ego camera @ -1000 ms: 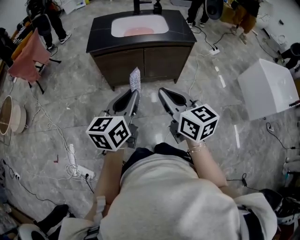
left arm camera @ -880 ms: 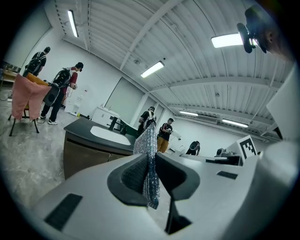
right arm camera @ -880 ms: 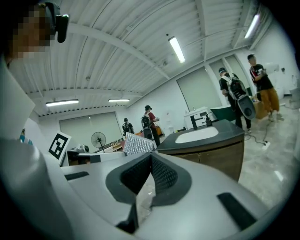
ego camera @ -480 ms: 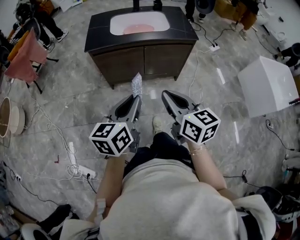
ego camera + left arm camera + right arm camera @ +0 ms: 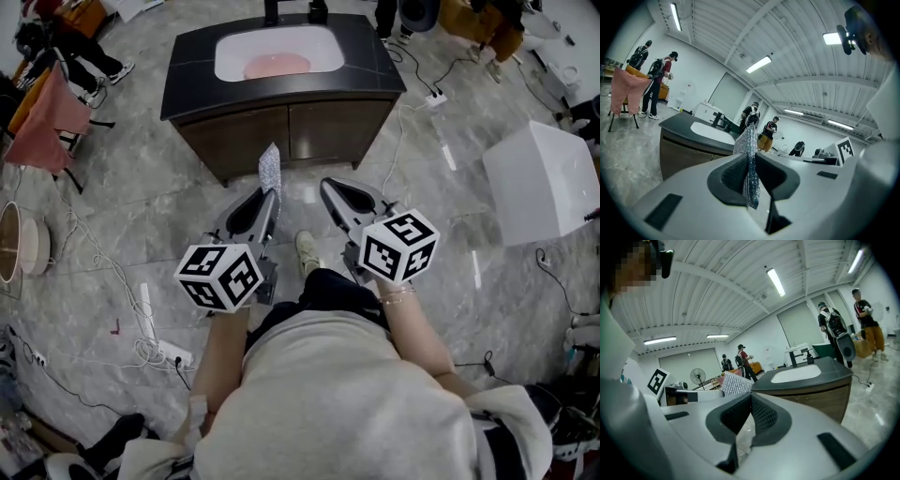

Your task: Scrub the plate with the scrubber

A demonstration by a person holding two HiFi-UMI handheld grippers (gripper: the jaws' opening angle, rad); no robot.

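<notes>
The person has stepped closer than a second ago: a shoe (image 5: pixel 307 251) now shows between the arms, and the dark-topped desk (image 5: pixel 187 84) looms larger. The left tongs (image 5: pixel 271 192) are clamped on the silvery scrubber (image 5: pixel 270 165), which stands up from them. The right tongs (image 5: pixel 328 186) are pressed together on nothing. The pink plate (image 5: pixel 276 65) lies in the sink (image 5: pixel 225 58) at the desk's middle, well apart from the scrubber, so I judge scrubbing not yet begun. Loose cables (image 5: pixel 112 272) trail over the grey marble floor (image 5: pixel 141 187).
</notes>
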